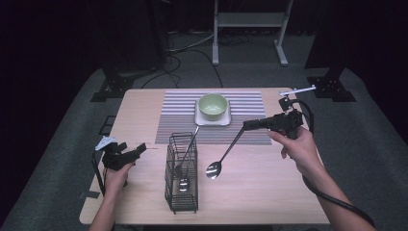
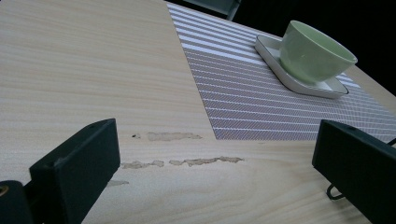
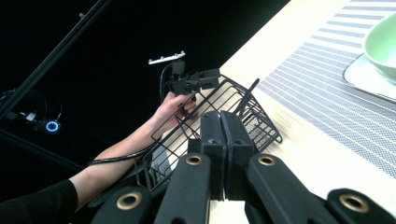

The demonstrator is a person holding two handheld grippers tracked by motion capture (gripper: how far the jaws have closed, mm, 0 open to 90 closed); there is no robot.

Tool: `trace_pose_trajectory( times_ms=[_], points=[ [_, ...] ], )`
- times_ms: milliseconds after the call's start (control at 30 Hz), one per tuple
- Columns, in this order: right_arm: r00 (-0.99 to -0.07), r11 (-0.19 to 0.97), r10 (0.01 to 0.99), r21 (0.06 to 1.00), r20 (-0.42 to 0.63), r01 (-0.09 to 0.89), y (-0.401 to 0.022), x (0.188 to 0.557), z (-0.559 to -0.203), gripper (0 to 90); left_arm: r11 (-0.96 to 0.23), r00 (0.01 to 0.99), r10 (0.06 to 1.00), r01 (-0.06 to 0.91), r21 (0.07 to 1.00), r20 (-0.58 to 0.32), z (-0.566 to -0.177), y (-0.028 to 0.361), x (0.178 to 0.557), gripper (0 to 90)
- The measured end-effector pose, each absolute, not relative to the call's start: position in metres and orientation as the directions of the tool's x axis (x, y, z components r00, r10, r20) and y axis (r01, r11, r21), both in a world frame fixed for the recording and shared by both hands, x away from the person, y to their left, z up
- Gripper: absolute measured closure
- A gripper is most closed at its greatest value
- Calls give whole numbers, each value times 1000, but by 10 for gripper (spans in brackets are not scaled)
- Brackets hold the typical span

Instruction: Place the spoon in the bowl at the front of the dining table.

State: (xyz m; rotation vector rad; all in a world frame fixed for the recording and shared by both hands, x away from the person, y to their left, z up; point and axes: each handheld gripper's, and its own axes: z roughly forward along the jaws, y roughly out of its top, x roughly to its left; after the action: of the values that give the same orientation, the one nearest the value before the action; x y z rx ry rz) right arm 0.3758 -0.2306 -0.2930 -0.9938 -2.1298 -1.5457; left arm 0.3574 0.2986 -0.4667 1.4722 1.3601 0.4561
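Right gripper (image 1: 248, 125): jaws clamped on handle of spoon (image 1: 224, 155), bowl end hanging low over bare table (image 1: 269, 192), just right of wire basket (image 1: 182, 173) already holding a second spoon (image 1: 185, 161). Left gripper (image 1: 137, 150): jaws wide apart, nothing between, parked near table's left edge, well apart from basket. Step judged: carrying spoon to basket; next calls for shifting leftward over open top, lowering bowl-first, then release.

L hand-held gripper (image 1: 137, 150) low near table edge, jaws wide apart; R hand-held gripper (image 1: 248, 124) raised, jaws pressed together.
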Motion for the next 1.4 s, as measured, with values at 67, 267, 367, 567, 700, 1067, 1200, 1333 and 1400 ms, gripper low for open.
trace_pose_trajectory(
  times_ms=[67, 267, 367, 567, 700, 1067, 1200, 1333, 1400],
  points=[
    [-701, 166, 347, 695, 623, 699, -233, 376, -295, 889, 176, 285, 892, 498, 849, -352, -467, 299, 357, 0],
    [-685, 151, 360, 685, 634, 713, -239, 378, -303, 888, 175, 286, 892, 497, 850, -350, -467, 299, 357, 0],
    [-671, 143, 373, 674, 641, 724, -243, 380, -310, 888, 173, 286, 892, 498, 849, -350, -466, 300, 357, 0],
    [-649, 120, 385, 662, 656, 740, -252, 384, -319, 888, 176, 284, 892, 497, 850, -351, -467, 300, 357, 0],
    [-637, 102, 403, 659, 657, 745, -260, 386, -321, 888, 174, 285, 892, 497, 850, -350, -467, 300, 357, 0],
    [-613, 90, 440, 647, 657, 757, -267, 391, -331, 888, 176, 284, 892, 497, 850, -351, -467, 300, 357, 0],
    [-607, 86, 455, 646, 651, 758, -269, 394, -336, 888, 177, 284, 892, 497, 849, -352, -467, 300, 358, 0],
    [-603, 81, 468, 648, 646, 757, -271, 396, -338, 887, 178, 284, 891, 497, 849, -353, -467, 300, 357, 0],
    [-600, 77, 471, 647, 647, 758, -272, 397, -338, 887, 177, 284, 892, 497, 849, -352, -467, 300, 358, 0]
  ],
)
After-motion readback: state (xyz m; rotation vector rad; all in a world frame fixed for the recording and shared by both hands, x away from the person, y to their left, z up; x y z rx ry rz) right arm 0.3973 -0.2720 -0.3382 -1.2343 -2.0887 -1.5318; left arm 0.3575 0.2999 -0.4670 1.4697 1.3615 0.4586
